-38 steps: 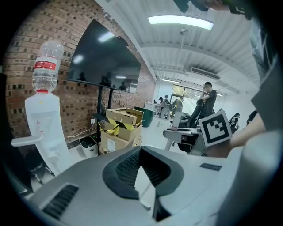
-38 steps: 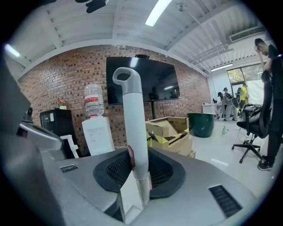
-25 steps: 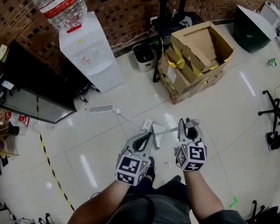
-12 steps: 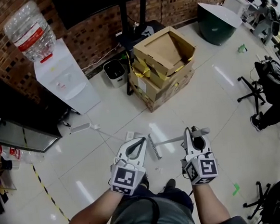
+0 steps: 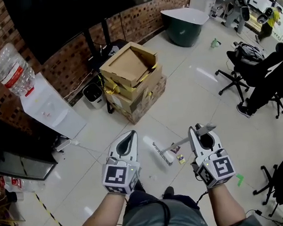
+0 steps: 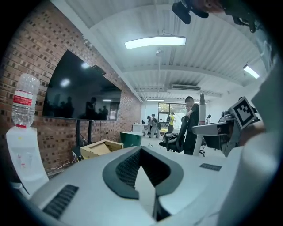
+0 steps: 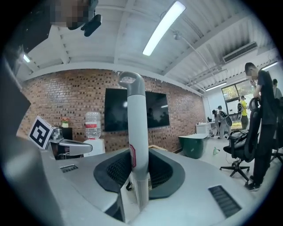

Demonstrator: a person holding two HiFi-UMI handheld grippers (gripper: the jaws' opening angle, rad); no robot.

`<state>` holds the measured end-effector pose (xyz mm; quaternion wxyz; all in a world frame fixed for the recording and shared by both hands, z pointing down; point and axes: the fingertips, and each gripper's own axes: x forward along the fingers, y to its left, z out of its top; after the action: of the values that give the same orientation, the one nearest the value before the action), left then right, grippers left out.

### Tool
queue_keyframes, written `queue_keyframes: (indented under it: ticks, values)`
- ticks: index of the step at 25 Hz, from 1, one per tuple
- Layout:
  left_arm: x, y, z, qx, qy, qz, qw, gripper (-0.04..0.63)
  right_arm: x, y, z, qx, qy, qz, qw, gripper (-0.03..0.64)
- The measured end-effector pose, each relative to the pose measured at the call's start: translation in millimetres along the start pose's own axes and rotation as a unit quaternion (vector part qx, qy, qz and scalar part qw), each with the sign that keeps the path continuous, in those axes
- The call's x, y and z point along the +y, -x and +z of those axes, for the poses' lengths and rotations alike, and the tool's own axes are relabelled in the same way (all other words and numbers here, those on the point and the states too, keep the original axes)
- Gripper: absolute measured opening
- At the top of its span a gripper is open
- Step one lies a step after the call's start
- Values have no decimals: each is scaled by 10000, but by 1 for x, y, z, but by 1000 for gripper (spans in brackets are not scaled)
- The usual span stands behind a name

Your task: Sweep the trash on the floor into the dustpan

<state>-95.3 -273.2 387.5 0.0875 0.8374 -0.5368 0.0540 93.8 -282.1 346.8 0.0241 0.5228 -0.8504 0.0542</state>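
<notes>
Broom (image 5: 163, 153) gripped by the handle in right gripper (image 5: 199, 130), jaws squeezed on the shaft. Left gripper (image 5: 128, 136) pressed together, nothing in it. Broom head down on floor (image 5: 194, 96), between both grippers, well off the brick wall (image 5: 67, 67) edge. Small trash scrap (image 5: 180, 158) just beside it. No dustpan in view. Long axis slanted: head low toward the left side, handle tip up past the right jaws. Probably setting up to sweep. Keep bristles flat on the tile and use short pulls to drag the scrap, not flick it. Locate dustpan first.
</notes>
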Motion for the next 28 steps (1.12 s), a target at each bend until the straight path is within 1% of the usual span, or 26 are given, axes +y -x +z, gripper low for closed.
queue_keyframes:
  ticks: [2,4,8,11,14,17,21,24,28]
  values:
    - [-30,-4,7,34,39,123,9999,6,-28,27,16,-106,5,3,9999,106]
    - [-62,-14,13,42,12,116,9999,6,-56,51,28,-184,11,15,9998,106]
    - [-118,-27,17,44,-63,-218,9997,6,-95,86,37,-189,93,34,9998,106]
    - [-143,-29,21,116,-72,-497,9987,6,-113,114,38,-179,58,-220,9996,106]
    - [-156,-29,23,191,-97,-637,9977,6,-122,135,43,-193,133,-422,9988,106]
    - [-158,-24,21,380,-278,-611,9970,6,-121,155,44,-188,142,-589,9980,106]
    - [-163,-15,23,358,-215,-777,9961,6,-120,173,50,-233,189,-740,9968,106]
    - [-164,-6,31,300,-279,-839,9956,6,-121,184,53,-302,94,-877,9956,106]
    - [-163,3,35,275,-244,-890,9953,6,-122,193,59,-374,-33,-1039,9939,106]
